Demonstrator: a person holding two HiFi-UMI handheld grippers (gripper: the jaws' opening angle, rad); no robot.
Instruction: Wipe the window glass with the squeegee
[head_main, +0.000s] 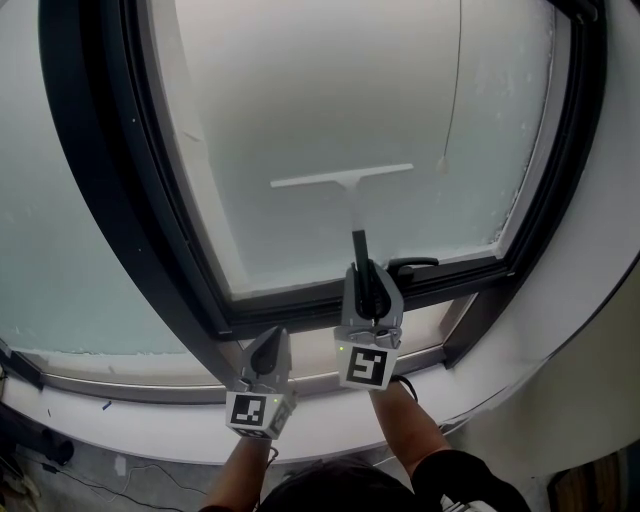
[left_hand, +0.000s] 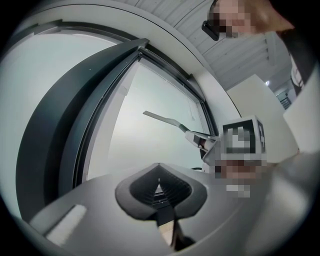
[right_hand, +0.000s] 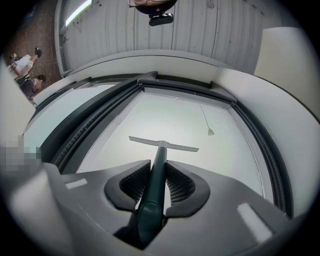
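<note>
Your right gripper (right_hand: 159, 176) clamps the dark-handled white squeegee (head_main: 343, 178), blade at 12 o'clock on the frosted window glass (head_main: 330, 90); left gripper (left_hand: 159, 183) jaws pressed together, empty.

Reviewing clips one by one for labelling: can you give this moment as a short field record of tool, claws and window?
tool: white-bladed squeegee with dark green handle, blade level against the pane's middle
window: frosted window glass in a dark metal frame
right claw: shut on the squeegee handle
left claw: shut, empty, low beside the right claw
extra: thin white cord hanging at the pane's right
</note>
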